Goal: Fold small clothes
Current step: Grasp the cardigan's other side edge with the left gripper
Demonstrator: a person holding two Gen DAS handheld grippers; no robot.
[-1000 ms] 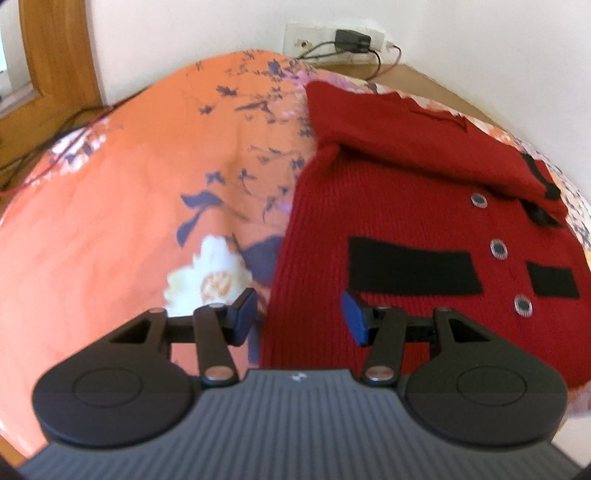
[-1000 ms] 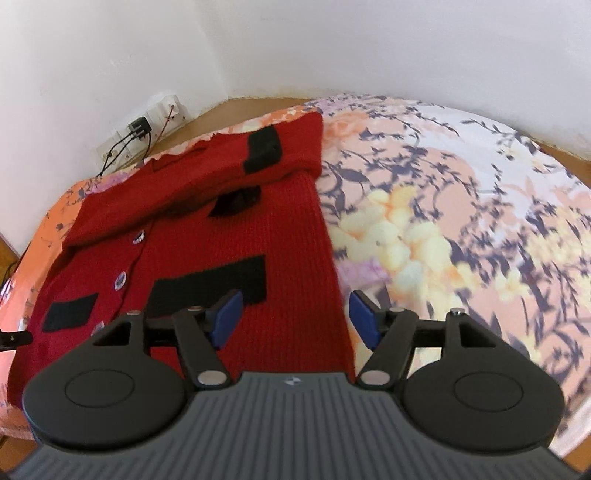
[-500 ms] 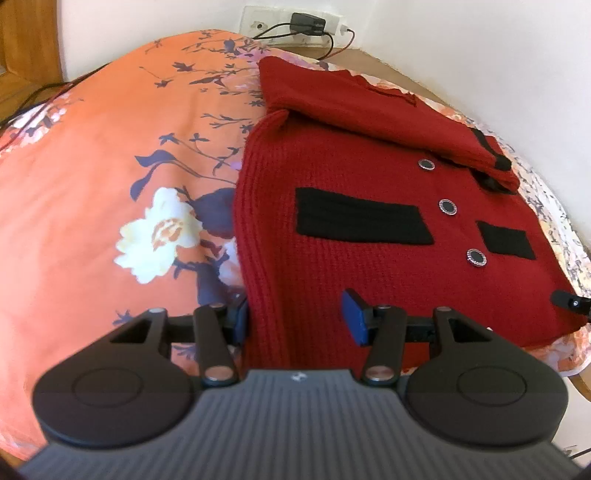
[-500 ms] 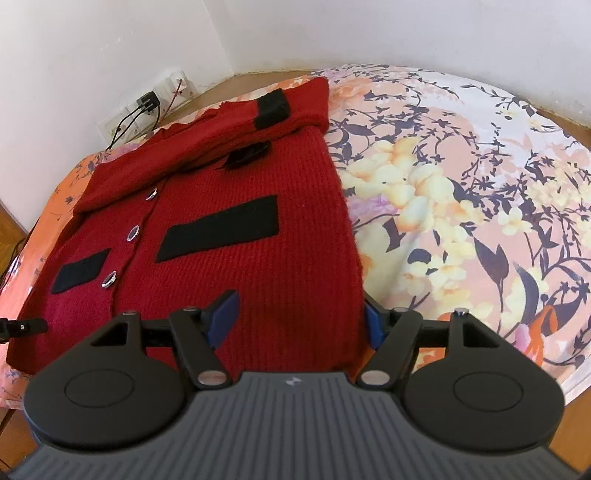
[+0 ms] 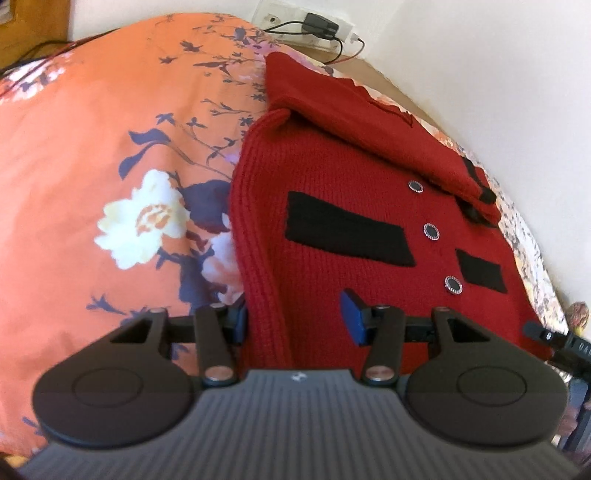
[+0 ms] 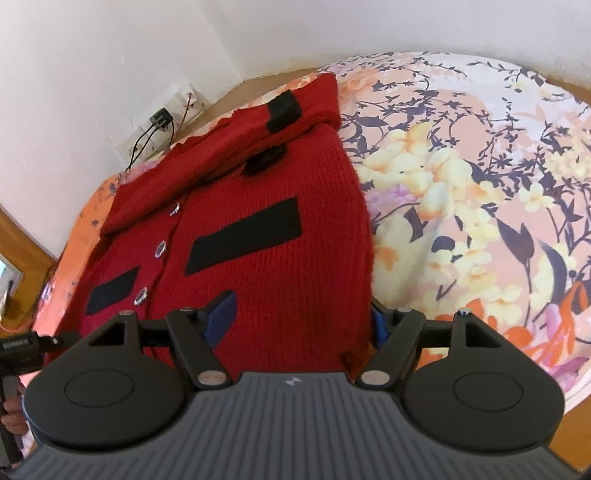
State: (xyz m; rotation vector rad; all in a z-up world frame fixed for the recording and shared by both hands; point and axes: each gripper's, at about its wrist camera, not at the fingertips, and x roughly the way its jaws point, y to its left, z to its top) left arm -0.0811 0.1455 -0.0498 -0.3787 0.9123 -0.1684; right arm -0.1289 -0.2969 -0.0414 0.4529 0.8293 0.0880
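Note:
A red knit cardigan [image 5: 343, 177] with black pocket bands and three silver-rimmed buttons lies flat on a floral bedsheet [image 5: 92, 147], its sleeves folded across the top. My left gripper [image 5: 295, 317] is open and straddles the cardigan's bottom left corner, one blue pad at the outer edge and one over the knit. In the right wrist view the same cardigan [image 6: 258, 206] fills the middle. My right gripper [image 6: 303, 317] is open astride the bottom right corner, its right pad partly hidden behind the hem edge.
White walls meet at a corner behind the bed, with a socket strip and black charger [image 5: 317, 22] and trailing cables. Wooden furniture [image 6: 22, 240] stands at the left. The flowered sheet [image 6: 480, 166] spreads wide to the right of the cardigan.
Both grippers have come down and forward onto the cardigan's lower hem. Each now straddles a bottom corner, where a second ago they hovered above the fabric.

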